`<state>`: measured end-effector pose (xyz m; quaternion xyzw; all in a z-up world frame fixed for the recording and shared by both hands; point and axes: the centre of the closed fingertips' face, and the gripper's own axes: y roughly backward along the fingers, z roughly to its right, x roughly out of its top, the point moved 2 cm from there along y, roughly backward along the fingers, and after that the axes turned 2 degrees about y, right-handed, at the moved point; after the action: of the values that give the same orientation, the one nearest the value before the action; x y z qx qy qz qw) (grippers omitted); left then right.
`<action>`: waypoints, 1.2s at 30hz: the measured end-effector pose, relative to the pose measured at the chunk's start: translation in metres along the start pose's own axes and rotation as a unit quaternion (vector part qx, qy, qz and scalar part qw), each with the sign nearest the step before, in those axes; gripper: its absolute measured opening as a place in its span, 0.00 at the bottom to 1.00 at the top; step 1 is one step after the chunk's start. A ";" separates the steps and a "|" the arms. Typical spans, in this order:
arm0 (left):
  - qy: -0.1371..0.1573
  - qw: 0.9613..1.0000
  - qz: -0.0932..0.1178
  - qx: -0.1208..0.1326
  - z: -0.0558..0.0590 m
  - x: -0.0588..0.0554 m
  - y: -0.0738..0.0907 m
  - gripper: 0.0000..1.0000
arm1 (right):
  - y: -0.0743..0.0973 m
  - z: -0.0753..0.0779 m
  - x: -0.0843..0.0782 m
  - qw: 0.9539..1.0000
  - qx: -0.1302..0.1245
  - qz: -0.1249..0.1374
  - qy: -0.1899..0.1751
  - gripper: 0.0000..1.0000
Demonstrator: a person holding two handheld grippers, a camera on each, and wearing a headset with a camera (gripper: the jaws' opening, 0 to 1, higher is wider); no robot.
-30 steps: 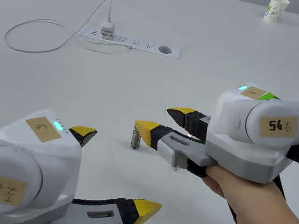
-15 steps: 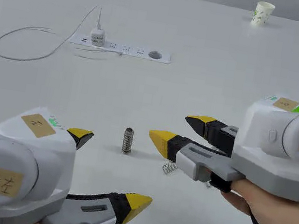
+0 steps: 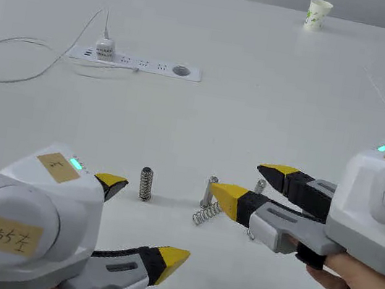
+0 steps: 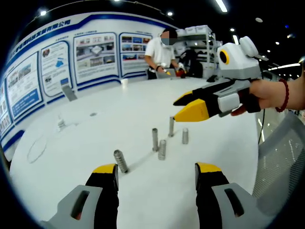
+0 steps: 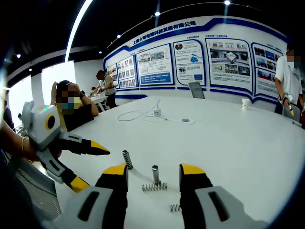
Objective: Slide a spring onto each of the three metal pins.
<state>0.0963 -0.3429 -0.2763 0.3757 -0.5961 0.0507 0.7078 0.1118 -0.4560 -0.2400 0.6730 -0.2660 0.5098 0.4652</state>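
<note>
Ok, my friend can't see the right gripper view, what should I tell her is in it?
The right gripper, jaws open, points at a bare upright metal pin on a white table, with a loose spring lying at the pin's foot. A second spring stands upright to the left, near the open left gripper.

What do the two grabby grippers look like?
Both the left gripper and right gripper have chunky white bodies, grey-and-black jaws tipped yellow, tan handwritten labels and a small green light. A red bead bracelet circles one wrist.
</note>
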 end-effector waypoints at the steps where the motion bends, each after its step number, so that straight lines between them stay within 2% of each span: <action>1: -0.003 1.000 -0.002 -0.002 0.001 0.000 -0.002 0.66 | 0.002 0.002 -0.001 1.000 -0.002 0.000 -0.001 0.44; 13: -0.009 1.000 -0.019 -0.016 0.004 -0.005 -0.025 0.56 | 0.019 0.014 -0.016 1.000 -0.016 -0.004 -0.015 0.44; 24: -0.008 0.999 -0.035 -0.025 0.003 -0.011 -0.045 0.49 | 0.030 0.018 -0.028 1.000 -0.020 -0.010 -0.021 0.45; 36: 0.001 0.999 -0.039 -0.037 0.006 -0.013 -0.064 0.40 | 0.036 0.018 -0.037 0.999 -0.017 -0.010 -0.031 0.45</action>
<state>0.1209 -0.3878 -0.3177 0.3719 -0.5816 0.0018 0.7235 0.0775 -0.4920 -0.2628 0.6828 -0.2823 0.4797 0.4732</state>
